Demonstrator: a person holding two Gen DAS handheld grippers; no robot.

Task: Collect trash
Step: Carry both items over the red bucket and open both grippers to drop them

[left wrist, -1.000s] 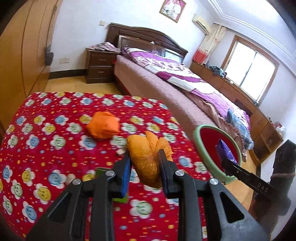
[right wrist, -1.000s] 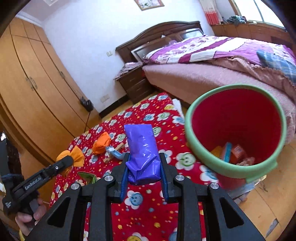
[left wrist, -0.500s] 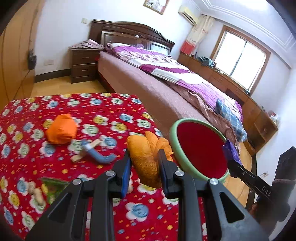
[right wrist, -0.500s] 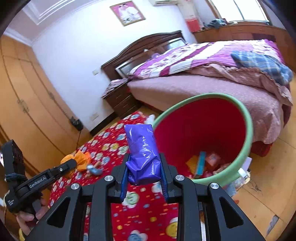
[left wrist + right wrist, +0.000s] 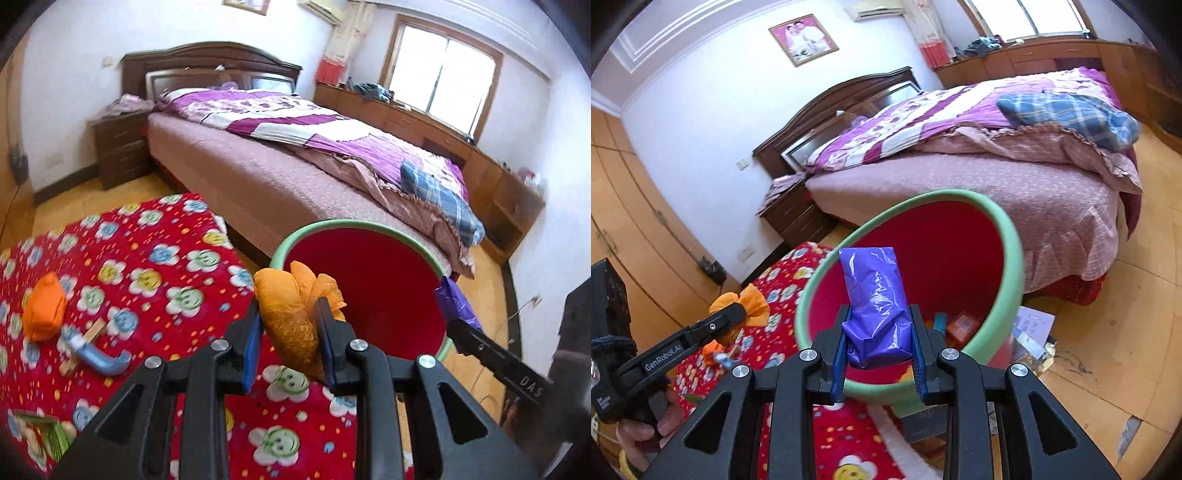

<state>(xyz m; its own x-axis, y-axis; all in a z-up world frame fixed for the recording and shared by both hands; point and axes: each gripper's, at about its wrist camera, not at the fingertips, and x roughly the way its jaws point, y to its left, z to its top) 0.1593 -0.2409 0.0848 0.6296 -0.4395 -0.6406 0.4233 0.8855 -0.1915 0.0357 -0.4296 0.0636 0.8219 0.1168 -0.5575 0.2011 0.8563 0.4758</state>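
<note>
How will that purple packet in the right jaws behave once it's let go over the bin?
The purple packet looks like crinkled thin plastic, so probably light and soft. It dents where the right gripper pinches it, so likely squashy, not fragile. Its glossy film may slip out easily and should drop flat into the bin, not roll.

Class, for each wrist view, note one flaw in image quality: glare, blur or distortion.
Left wrist view: the window is blown out white and the orange bundle is motion-smeared. Right wrist view: fisheye bends the bin and bed.

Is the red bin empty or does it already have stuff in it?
Not empty. The right wrist view shows the bin holding a few small boxes at its bottom, far from full.
</note>
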